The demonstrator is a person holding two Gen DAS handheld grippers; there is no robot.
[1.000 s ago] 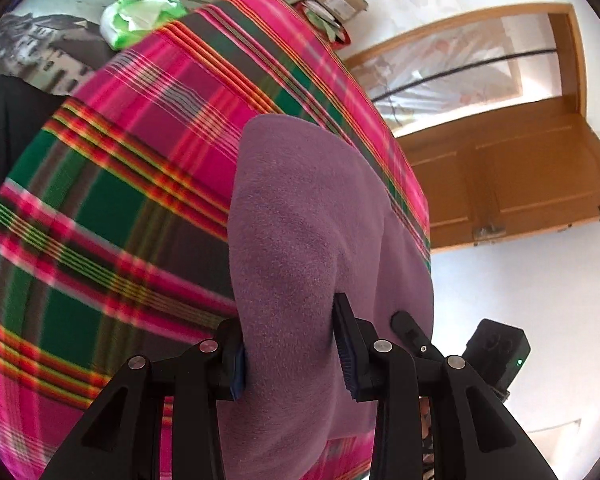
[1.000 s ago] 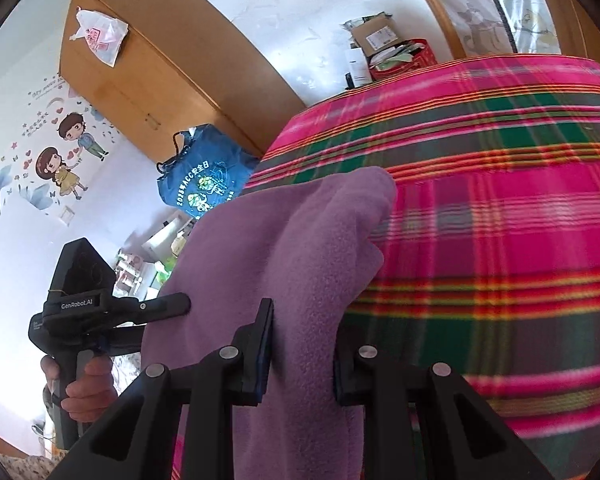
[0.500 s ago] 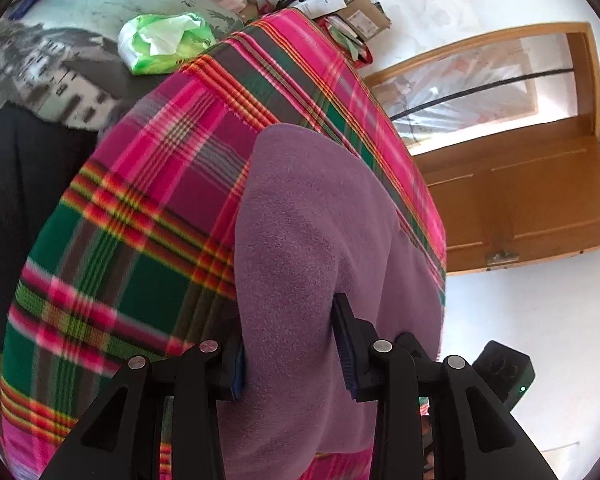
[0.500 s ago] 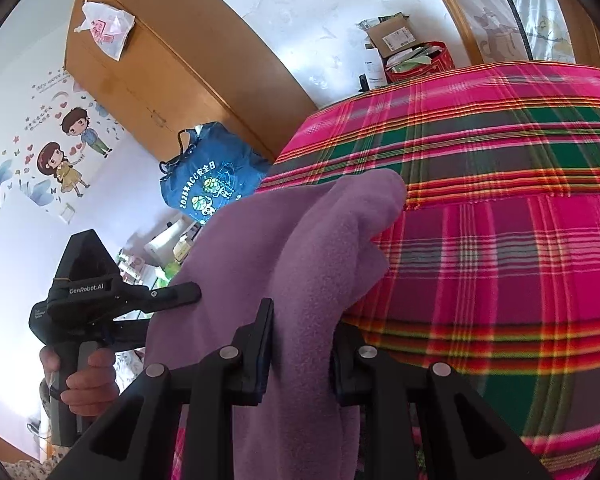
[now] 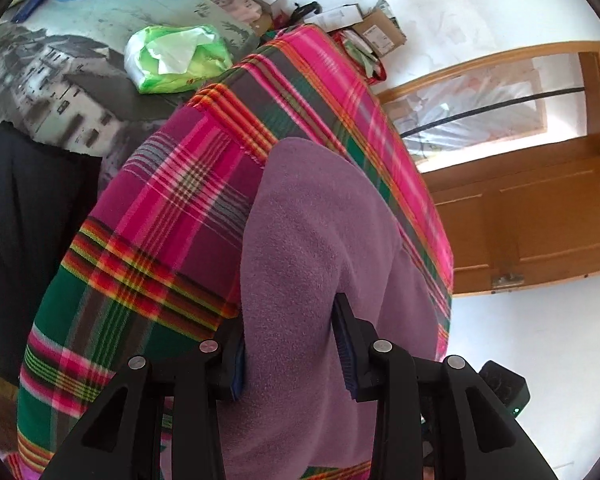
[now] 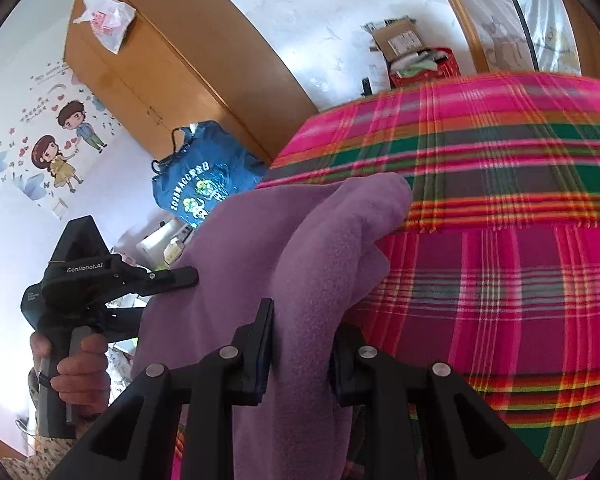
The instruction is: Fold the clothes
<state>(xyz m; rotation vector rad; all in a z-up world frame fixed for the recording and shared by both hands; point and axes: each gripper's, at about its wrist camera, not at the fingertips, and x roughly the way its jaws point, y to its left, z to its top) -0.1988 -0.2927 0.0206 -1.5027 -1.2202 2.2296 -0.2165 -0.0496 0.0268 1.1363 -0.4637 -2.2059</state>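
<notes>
**Desk:** What's in front of you, biggest thing first?

**Me:** I see the plaid cloth (image 5: 172,240) spread over the bed, pink, green and red. On top of it lies the purple fleece garment (image 5: 320,280), bunched into a thick fold that runs from the plaid cloth straight back into both tools.

**Desk:** And the grips?

**Me:** My left gripper (image 5: 292,344) is clamped on the fleece; the fabric fills the narrow gap between its two fingers and hangs below them. My right gripper (image 6: 300,344) is pinched on another part of the same garment, a rolled edge pressed between its pads. In the right view I also see the left gripper (image 6: 180,276) from the side, its tip against the fleece, with the person's hand (image 6: 80,376) around the handle.

**Desk:** Anything changed over the last second?

**Me:** Yes. Both cameras now sit higher over the plaid cloth: its fringed edge and a darker panel beneath it have come into view, and the green bag (image 5: 176,58) beyond the cloth shows more fully. Both grips have held as they were.
</notes>
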